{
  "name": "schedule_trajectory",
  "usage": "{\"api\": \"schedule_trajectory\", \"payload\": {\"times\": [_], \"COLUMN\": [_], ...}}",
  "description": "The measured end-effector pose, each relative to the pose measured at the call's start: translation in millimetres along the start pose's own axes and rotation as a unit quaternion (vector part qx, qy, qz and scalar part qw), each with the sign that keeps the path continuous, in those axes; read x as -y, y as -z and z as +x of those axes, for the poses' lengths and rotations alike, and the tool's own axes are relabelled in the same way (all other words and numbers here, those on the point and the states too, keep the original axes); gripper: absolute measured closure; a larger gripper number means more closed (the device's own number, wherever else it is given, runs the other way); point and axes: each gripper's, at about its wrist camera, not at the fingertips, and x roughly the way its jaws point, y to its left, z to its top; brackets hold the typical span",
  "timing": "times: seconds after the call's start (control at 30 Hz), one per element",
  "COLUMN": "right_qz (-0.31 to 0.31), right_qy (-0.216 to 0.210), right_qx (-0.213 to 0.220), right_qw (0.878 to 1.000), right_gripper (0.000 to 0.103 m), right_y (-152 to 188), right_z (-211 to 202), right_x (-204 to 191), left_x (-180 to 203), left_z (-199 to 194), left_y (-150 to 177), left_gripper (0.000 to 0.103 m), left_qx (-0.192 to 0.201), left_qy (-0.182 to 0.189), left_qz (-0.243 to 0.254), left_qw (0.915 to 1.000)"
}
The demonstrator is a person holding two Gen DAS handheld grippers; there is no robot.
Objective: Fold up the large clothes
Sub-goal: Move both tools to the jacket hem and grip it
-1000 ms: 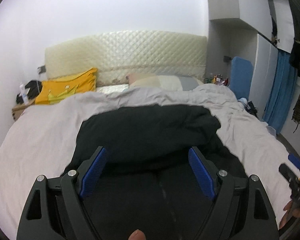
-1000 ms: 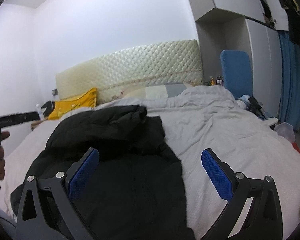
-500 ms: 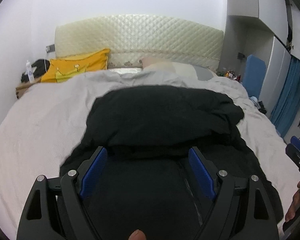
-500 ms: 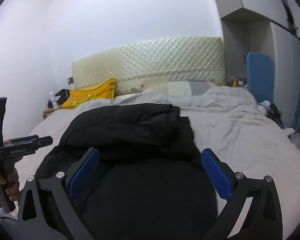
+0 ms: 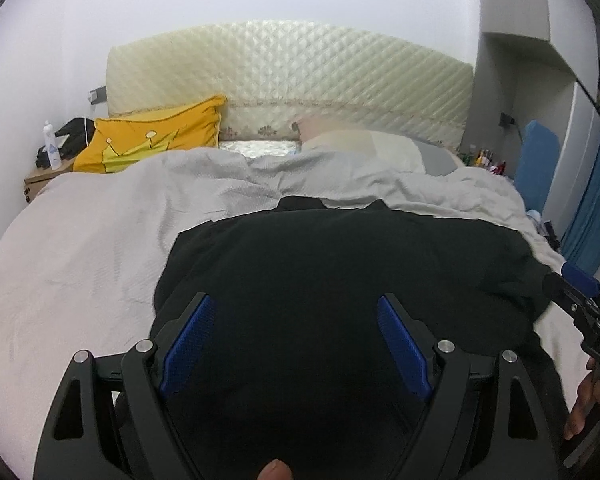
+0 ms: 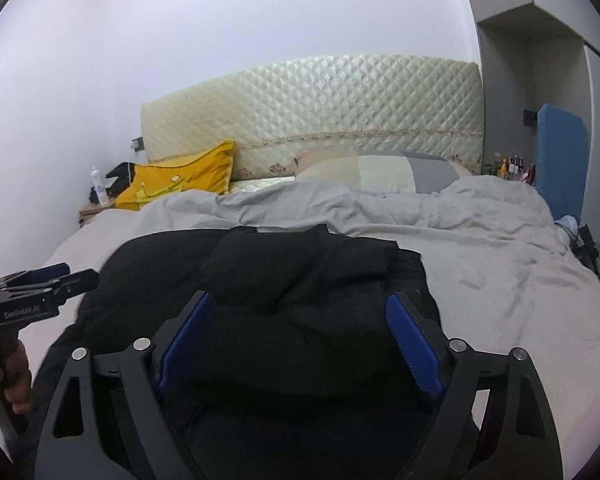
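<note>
Just black jacket (image 5: 340,280) on bed (image 5: 80,260)

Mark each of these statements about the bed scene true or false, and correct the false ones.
1. A black jacket lies on the grey blanket. True.
2. The yellow pillow sits at the foot of the bed. False: it leans by the headboard.
3. The left gripper is clamped on the jacket. False: its fingers stand apart, pressing nothing.
4. The right gripper has the jacket's bunched fabric between its closing fingers. True.
5. A white bottle stands on the bedside table. True.
</note>
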Motion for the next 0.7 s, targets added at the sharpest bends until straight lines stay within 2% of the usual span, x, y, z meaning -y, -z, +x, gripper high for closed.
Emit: {"api": "schedule_trajectory", "payload": {"times": [0.17, 0.23, 0.37, 0.7], "right_qz": [0.007, 0.014, 0.006, 0.000], "right_qy": [0.023, 0.013, 0.012, 0.005], "right_qx": [-0.026, -0.029, -0.025, -0.058], "right_qw": [0.999, 0.999, 1.000, 0.998], "right_gripper": [0.016, 0.016, 0.016, 0.012], "right_y": [4, 9, 14, 34], "right_z": [66, 84, 102, 135], "right_x": [20, 26, 24, 21], "left_x": [-13, -16, -16, -11], "left_z": [54, 65, 85, 110], "left_y": [-1, 2, 5, 21], "left_gripper": [0.018, 0.018, 0.018, 0.017], "left_qx": [-0.007, -0.001, -0.010, -0.036], "left_qy": [-0.006, -0.008, -0.018, -0.025], "left_qz": [-0.002, 0.004, 0.018, 0.030], "left_qw": [1.0000, 1.0000, 0.9996, 0.9986]}}
